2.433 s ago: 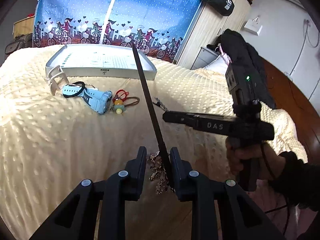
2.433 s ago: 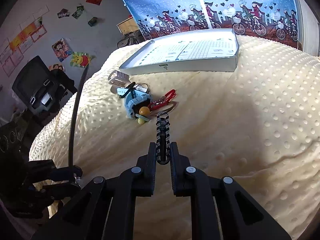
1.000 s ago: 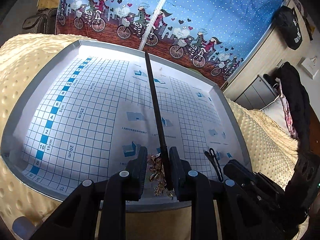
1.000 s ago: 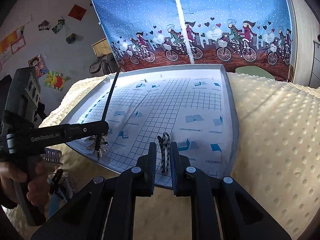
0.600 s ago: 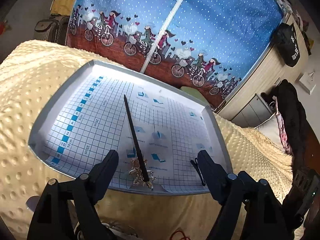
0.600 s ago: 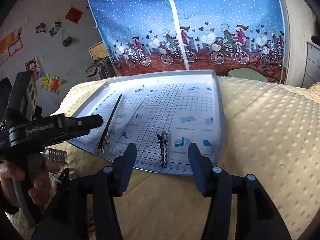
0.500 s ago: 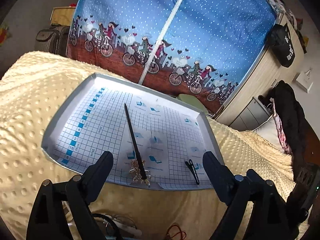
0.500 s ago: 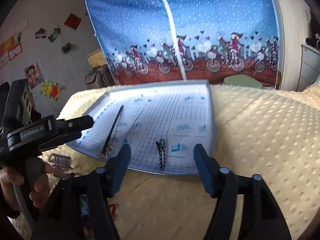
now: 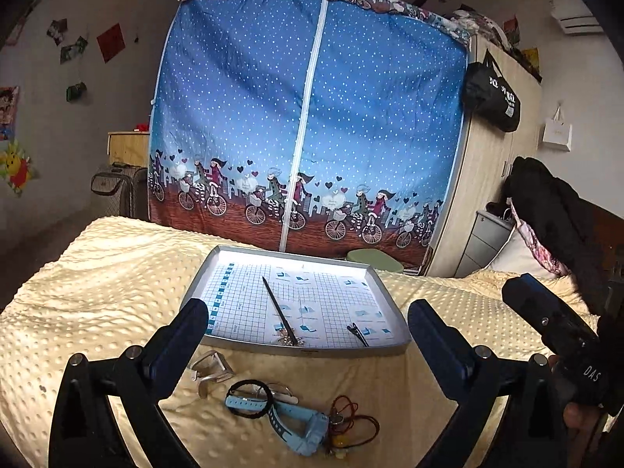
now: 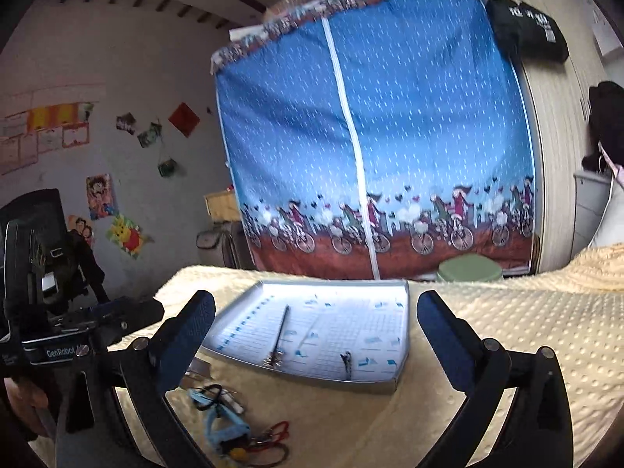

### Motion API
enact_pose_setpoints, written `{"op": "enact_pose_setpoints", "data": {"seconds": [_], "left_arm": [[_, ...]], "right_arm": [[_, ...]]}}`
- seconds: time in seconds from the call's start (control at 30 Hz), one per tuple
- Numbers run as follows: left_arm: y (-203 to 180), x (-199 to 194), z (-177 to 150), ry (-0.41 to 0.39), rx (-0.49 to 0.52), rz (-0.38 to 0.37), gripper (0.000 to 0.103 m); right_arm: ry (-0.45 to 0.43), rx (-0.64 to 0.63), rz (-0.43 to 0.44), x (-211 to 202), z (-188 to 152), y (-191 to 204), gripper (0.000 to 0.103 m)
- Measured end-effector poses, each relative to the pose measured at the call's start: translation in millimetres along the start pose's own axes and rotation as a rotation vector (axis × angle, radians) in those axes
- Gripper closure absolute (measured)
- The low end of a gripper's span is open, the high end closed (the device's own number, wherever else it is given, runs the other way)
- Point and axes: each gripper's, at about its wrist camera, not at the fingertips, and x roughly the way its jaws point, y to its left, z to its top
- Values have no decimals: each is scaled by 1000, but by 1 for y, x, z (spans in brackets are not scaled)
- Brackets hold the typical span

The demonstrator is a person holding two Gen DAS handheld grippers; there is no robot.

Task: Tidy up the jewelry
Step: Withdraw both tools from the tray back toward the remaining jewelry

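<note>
I am holding both sets of tongs wide apart and empty: the left tongs (image 9: pixel 306 325) and the right tongs (image 10: pixel 316 323) are hovering above the bed (image 9: pixel 97 292), gripping nothing. Two pieces are already lying in the tray (image 9: pixel 300 349): the long dark hairpin (image 9: pixel 277 310) with its ornamental head near the front rim, and the small dark hair clip (image 9: pixel 358 333) to its right, well apart from it. That part of the sorting looks done to me.

What I am judging as left is the loose cluster on the bedspread in front of the tray: a clear comb clip (image 9: pixel 210 368), a blue watch (image 9: pixel 300 427) with a black hair tie (image 9: pixel 249 397) lying over its strap, and a red cord with a yellow bead (image 9: pixel 351 427). None of these is touching the tray. So I am reckoning the job is under halfway, with several pickups ahead.
</note>
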Motion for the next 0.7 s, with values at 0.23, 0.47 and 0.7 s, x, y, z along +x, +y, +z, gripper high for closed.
{"op": "enact_pose_setpoints", "data": {"seconds": [0.23,0.47,0.7], "left_arm": [[16,-59,-19,-47,-52,37,0],[31,-91,-40,8,-46,84,0],[44,-88,-59,98,-38,105,0]], "right_arm": [[21,-132,6,-45,-11,33,1],[66,-125,36,-85,-25,45,1],[166,-79,50,-87,-51,43,1]]}}
